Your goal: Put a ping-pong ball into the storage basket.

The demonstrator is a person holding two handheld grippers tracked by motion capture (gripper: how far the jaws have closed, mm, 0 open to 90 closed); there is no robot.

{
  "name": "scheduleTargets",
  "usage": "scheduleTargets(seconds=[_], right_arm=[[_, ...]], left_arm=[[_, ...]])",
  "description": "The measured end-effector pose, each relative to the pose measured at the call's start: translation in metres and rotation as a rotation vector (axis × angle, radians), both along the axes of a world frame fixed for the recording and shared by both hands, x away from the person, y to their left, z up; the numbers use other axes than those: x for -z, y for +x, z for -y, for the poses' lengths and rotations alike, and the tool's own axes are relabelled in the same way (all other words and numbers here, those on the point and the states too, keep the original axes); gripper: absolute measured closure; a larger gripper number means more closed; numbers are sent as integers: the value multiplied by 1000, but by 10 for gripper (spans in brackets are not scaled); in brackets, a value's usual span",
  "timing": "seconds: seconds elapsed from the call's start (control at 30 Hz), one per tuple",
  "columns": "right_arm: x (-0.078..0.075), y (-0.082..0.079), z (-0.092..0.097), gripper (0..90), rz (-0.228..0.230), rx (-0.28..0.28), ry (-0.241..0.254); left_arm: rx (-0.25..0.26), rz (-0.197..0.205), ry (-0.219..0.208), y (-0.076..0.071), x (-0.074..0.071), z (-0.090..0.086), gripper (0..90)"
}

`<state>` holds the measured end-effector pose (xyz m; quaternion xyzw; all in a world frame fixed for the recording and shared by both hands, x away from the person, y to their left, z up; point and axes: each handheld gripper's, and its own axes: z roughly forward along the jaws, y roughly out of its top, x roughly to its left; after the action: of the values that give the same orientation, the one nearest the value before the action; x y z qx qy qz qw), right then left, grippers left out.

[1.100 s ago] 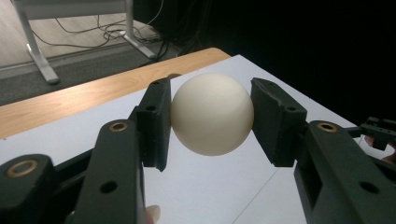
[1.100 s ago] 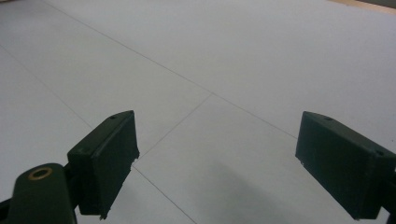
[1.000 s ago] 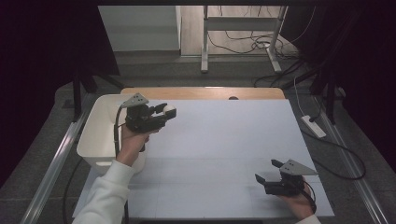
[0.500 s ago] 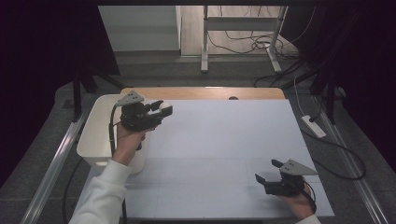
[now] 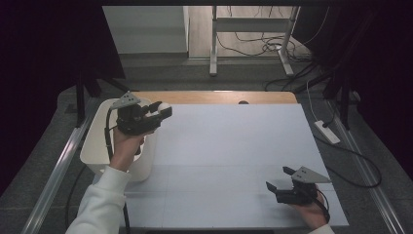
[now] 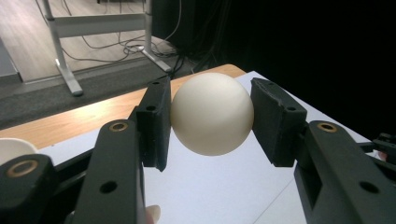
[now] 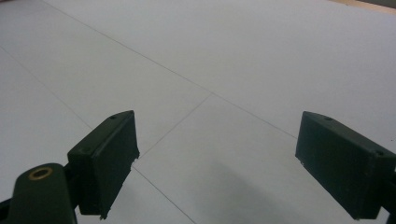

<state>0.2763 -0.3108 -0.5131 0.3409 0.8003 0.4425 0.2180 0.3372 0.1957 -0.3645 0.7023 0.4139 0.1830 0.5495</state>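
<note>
My left tongs (image 6: 211,114) clamp the white ball (image 6: 212,113) across its widest girth. It looks light, smooth and slippery, so I keep the pads centred. My right tongs (image 7: 219,163) stand open.

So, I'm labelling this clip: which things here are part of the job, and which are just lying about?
In the job:
- white ball, clamped in the left gripper
- white bin beside it

Lying about:
- right gripper, open, nothing between its jaws
- power strip on the floor

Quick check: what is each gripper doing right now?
Left gripper: shut on the white ball.
Right gripper: open, nothing between its jaws.
</note>
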Motion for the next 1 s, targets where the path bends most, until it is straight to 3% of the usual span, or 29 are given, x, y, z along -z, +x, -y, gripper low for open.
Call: scheduleTargets(seconds=[1.0], right_arm=[[0, 0, 0, 127, 1, 3, 2]], left_arm=[[-96, 6, 29, -8, -3, -33, 507]])
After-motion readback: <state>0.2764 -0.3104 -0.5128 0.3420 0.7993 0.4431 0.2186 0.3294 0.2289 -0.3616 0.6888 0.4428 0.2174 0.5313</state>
